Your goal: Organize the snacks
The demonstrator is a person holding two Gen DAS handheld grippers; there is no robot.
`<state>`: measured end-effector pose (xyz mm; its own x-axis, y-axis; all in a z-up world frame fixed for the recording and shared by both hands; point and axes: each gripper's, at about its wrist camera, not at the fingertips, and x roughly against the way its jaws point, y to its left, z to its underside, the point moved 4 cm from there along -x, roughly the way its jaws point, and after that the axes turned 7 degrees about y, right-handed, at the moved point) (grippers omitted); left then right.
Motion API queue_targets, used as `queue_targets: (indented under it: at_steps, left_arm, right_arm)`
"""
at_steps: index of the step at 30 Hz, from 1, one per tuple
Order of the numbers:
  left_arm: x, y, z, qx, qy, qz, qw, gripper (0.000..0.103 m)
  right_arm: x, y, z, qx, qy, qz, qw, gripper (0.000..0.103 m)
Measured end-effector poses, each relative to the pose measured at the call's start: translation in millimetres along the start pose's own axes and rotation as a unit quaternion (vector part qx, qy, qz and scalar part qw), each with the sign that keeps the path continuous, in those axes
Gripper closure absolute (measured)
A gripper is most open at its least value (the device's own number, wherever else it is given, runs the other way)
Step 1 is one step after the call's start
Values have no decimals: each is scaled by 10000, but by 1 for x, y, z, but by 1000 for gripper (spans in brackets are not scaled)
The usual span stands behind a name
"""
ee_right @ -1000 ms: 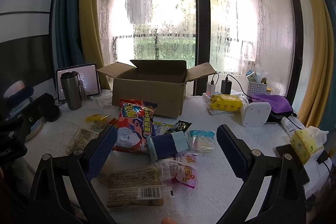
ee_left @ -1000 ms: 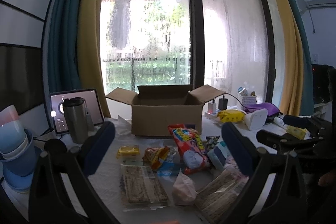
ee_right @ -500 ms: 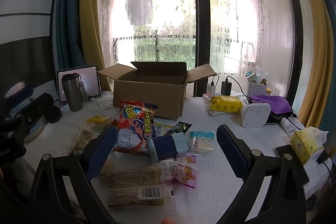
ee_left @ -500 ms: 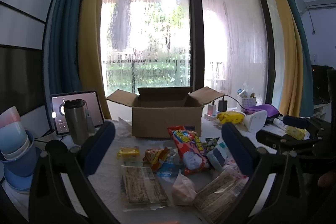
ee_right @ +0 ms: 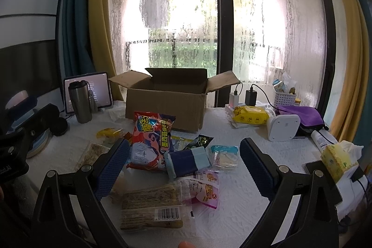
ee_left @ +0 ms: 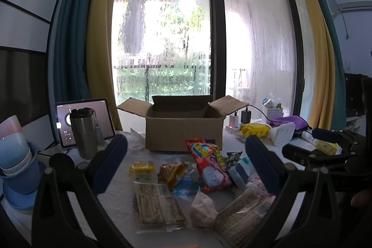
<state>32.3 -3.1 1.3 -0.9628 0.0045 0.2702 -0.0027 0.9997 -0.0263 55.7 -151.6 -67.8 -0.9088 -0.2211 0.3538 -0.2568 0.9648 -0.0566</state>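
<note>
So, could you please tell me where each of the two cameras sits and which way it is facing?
Left wrist: rides the left gripper, looking forward over the snack pile to the open cardboard box and window; its own two open fingers frame the view, and the other gripper shows at the right edge.
Right wrist: rides the right gripper, farther right, facing the same box; its open fingers frame the view.
Shared: box, red chip bag, steel tumbler, tablet.
</note>
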Motion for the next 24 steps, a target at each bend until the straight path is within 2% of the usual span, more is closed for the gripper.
queue_targets:
  at_steps: [17, 21, 24]
  left_arm:
    - [-3, -1, 3, 13, 102, 44, 9999, 1]
    - [-9, -2, 7, 34, 226, 106, 9997, 1]
    - [-18, -4, 13, 48, 459, 165, 9988, 1]
  right_arm:
    - [-4, -3, 5, -47, 85, -26, 9999, 5]
    - [-9, -5, 9, -72, 189, -48, 9998, 5]
    - [-17, -7, 15, -131, 348, -91, 9993, 5]
